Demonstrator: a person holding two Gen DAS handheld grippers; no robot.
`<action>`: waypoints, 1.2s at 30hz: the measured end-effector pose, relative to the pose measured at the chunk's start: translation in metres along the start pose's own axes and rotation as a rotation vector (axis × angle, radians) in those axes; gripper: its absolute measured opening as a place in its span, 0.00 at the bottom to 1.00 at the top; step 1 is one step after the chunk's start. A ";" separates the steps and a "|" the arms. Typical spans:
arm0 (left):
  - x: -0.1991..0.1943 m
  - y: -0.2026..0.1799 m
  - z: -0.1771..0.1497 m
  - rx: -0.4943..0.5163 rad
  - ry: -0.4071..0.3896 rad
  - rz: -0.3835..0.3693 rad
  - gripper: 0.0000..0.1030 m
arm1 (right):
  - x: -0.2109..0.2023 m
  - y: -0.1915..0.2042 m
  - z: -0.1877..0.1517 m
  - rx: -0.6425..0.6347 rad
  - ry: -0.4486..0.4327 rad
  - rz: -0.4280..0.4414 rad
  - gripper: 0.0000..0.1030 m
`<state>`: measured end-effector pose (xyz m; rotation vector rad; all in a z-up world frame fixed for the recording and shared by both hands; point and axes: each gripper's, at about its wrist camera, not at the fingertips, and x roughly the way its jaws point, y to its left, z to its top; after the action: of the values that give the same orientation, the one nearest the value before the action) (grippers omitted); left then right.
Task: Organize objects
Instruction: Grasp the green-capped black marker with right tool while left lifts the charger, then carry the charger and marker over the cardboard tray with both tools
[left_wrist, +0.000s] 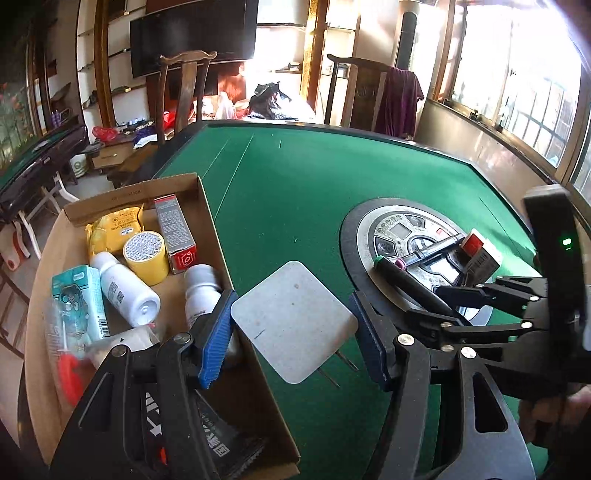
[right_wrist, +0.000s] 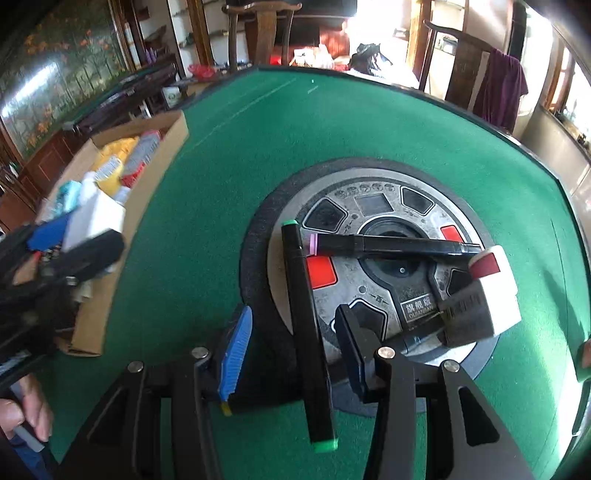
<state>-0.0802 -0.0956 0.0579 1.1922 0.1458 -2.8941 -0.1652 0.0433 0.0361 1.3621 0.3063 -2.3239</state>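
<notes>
The green-tipped marker (right_wrist: 308, 332) lies half on the round metal disc (right_wrist: 373, 291), between the right gripper (right_wrist: 291, 354) jaws — apart, not touching. The left gripper (left_wrist: 293, 325) clamps a white charger (left_wrist: 295, 321) beside the box (left_wrist: 218, 236) — a crooked squeeze could roll the marker off the green surface (right_wrist: 229, 155)

— A shop, is it?
— No, someone's living room. See the green felt mahjong table (left_wrist: 295, 192), carved wooden chairs (left_wrist: 184, 92), a dark television (left_wrist: 192, 33) on the wall.
— And that purple garment (left_wrist: 400, 99)?
— Hung over a chair back. Shelves (left_wrist: 110, 74) and barred windows (left_wrist: 524, 81) too.
</notes>
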 end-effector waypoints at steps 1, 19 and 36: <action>-0.001 0.000 0.000 0.001 -0.003 -0.002 0.60 | 0.003 0.000 -0.001 0.008 0.003 -0.012 0.23; -0.009 -0.004 -0.003 0.019 -0.037 0.005 0.60 | -0.043 0.013 -0.028 0.036 -0.171 0.080 0.13; -0.036 0.047 0.005 -0.086 -0.102 0.032 0.60 | -0.065 0.058 -0.027 0.007 -0.205 0.181 0.12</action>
<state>-0.0568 -0.1440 0.0828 1.0228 0.2454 -2.8807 -0.0901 0.0189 0.0808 1.0937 0.1068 -2.2893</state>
